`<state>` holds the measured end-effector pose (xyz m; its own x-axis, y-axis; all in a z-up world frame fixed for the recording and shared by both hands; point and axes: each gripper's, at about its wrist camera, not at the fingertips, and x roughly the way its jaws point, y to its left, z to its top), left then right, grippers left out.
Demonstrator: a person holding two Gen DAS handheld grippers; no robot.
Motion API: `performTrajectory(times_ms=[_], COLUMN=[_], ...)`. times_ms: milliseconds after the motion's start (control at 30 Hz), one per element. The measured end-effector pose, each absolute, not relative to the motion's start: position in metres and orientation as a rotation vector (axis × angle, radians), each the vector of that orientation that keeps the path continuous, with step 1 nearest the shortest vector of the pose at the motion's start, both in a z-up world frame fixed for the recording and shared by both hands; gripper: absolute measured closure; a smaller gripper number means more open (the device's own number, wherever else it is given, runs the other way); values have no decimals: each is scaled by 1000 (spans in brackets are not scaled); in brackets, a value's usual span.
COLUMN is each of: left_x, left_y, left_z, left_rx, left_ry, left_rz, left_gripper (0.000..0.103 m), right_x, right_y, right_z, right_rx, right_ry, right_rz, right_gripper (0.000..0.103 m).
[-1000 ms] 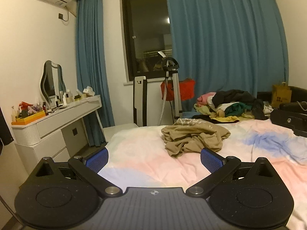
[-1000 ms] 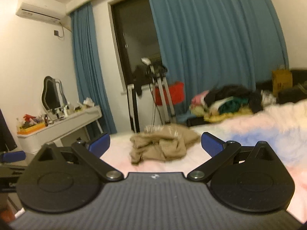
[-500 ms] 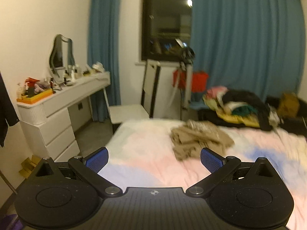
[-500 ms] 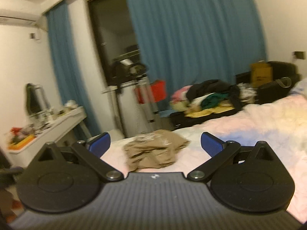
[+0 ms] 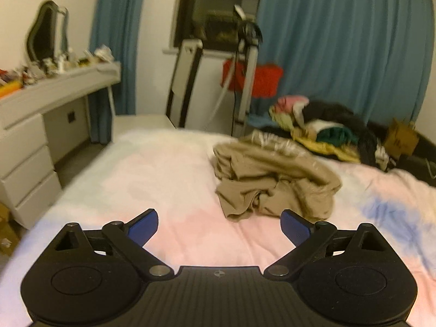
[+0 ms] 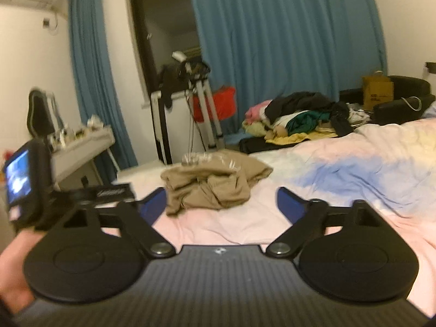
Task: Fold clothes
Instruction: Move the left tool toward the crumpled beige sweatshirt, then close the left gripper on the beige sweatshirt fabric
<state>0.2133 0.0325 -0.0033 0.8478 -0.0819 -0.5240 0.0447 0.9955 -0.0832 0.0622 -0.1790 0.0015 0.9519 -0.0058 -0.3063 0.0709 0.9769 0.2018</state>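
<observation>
Both sets of blue-padded fingers are released with nothing between them, and their jaws are closing. The left gripper (image 5: 219, 226) has swung in nearer the tan garment (image 5: 272, 179), which a second ago lay farther off; the right gripper (image 6: 220, 204) now faces it too. Grasping looks about to begin. The garment is soft, creased cloth in a crumpled heap on the bed (image 5: 163, 169), whose pastel cover looks smooth and faintly wrinkled.
</observation>
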Motion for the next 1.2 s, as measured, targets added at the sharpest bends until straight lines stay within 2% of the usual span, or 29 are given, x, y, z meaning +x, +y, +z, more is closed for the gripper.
performTrajectory(times_ms=[100, 267, 433, 500, 533, 567, 600, 633, 733, 900, 1200], left_x=[272, 353, 414, 425, 429, 430, 428, 424, 394, 295, 111], left_y=[24, 8, -14, -25, -30, -32, -32, -31, -22, -9, -9], left_z=[-44, -83, -99, -95, -92, -87, -80, -71, -41, 2, 28], left_rx=[-40, 66, 211, 252, 266, 261, 239, 207, 99, -29, -111], left_ry=[570, 483, 503, 506, 506, 502, 494, 481, 423, 327, 250], left_rz=[-88, -113, -231, -280, -307, -322, -328, -332, -338, -366, -373], left_gripper=[16, 17, 31, 58, 65, 79, 85, 88, 90, 94, 95], right_x=[96, 146, 186, 194, 198, 204, 210, 213, 213, 187, 72], right_y=[-180, -182, -192, -195, -196, -198, -200, -203, -206, -207, -204], right_z=[-37, -88, -113, -124, -128, -129, -129, -126, -112, -93, -37], right_rx=[181, 140, 193, 157, 125, 115, 110, 126, 118, 117, 3], right_ry=[313, 323, 331, 307, 304, 314, 323, 322, 269, 227, 117], right_rz=[-27, -7, 43, 64, 65, 70, 75, 77, 55, 36, 83], right_gripper=[25, 26, 26, 26, 26, 26, 26, 26, 26, 26, 26])
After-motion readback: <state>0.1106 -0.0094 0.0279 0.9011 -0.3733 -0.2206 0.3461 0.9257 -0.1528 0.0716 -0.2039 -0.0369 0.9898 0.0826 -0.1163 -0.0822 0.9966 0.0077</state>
